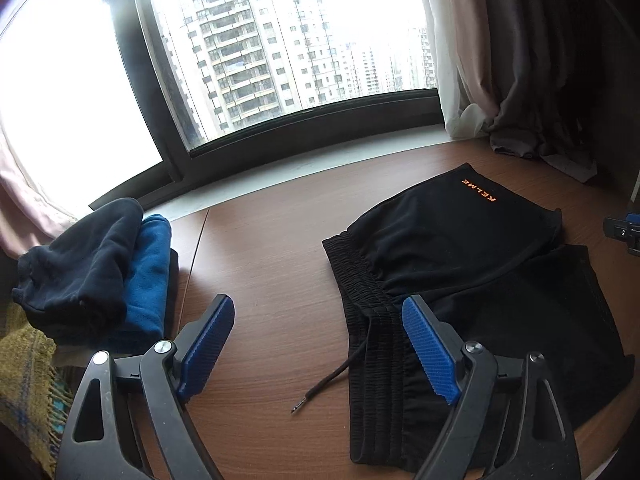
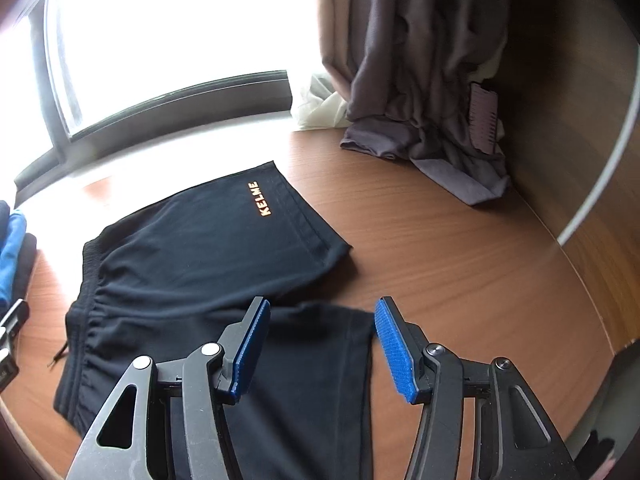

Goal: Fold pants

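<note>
Your wooden table (image 1: pixel 272 240) is the base for everything here, and the black shorts (image 1: pixel 472 264) are your landmark: they lie flat on it, below the window (image 1: pixel 280 40), waistband toward the pile of clothes and legs toward the curtain (image 2: pixel 420 60). The leg with the orange lettering (image 2: pixel 262 199) is spread out above the other, so the garment looks laid out ready for a lengthwise fold. The stack of dark and blue clothes (image 1: pixel 104 264) sits well off the waistband side, probably pieces already done. A drawstring (image 1: pixel 332 376) trails from the waistband onto bare wood. Your left gripper (image 1: pixel 318 344) hangs over that waistband edge, jaws wide and empty; your right gripper (image 2: pixel 320 344) hangs over the lower leg's hem, half spread, gripping nothing. No containers are in sight.
</note>
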The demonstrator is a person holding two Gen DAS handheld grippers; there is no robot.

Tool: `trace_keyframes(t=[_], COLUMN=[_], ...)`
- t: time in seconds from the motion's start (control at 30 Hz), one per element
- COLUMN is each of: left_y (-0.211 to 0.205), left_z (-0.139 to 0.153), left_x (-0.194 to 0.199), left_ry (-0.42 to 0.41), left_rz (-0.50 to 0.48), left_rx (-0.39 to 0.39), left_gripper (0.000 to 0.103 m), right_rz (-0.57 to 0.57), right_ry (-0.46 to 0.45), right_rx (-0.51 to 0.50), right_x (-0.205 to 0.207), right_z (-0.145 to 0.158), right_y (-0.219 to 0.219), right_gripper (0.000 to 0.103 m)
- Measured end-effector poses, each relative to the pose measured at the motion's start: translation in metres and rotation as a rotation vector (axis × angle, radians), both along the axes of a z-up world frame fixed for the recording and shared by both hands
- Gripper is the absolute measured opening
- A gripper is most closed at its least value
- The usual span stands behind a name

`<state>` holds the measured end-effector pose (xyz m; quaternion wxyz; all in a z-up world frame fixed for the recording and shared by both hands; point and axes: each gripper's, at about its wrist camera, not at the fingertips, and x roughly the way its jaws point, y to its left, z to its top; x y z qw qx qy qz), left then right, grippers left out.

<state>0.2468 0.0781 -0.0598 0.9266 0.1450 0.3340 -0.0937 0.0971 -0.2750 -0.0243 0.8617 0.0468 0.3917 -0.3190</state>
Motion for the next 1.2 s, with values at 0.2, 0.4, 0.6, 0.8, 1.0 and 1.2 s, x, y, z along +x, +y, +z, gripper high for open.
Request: trace_keyframes(t=[0.2,0.4,0.6,0.8,1.0,1.2], left_y=[0.008,0.017,0.021,0.031,0.036,0.038], left_z=[-0.004,-0.020,-0.040,-0.063,-0.073,-0.078], left_x=[-0.031,-0.050,-0.064,-0.064,-0.062,-0.052], left_ry=[0.058,0.140,0.209,0.320,0.378,0.410], left_rz=[-0.036,-0.071,-0.127,-0.092,-0.048,0.004], left_rx=[-0.009,-0.020,-0.036,-0.125,-0.185,-0.255], left_gripper=[0.084,0.074,0.066,0.055,0.050,0.042], right_rz=[-0.068,-0.138,-0.204,-0.258,-0.302,-0.345], right_ry=[-0.016,0.012,0.021,0.007,-0.019,-0.013], right_rx=[0.030,0.079,0.079,0.109,0.189,0.240], right_x=[-0.044,-0.077,-0.103,-0.119,-0.132,-0.138], right_z=[0.003,-0.011,-0.022,-0.040,-0.061,-0.076], right_y=[0.010,0.024,0.035,0.040,0.048,0.050], right_gripper=[0.055,0.055,0.055,0.055,0.055,0.055])
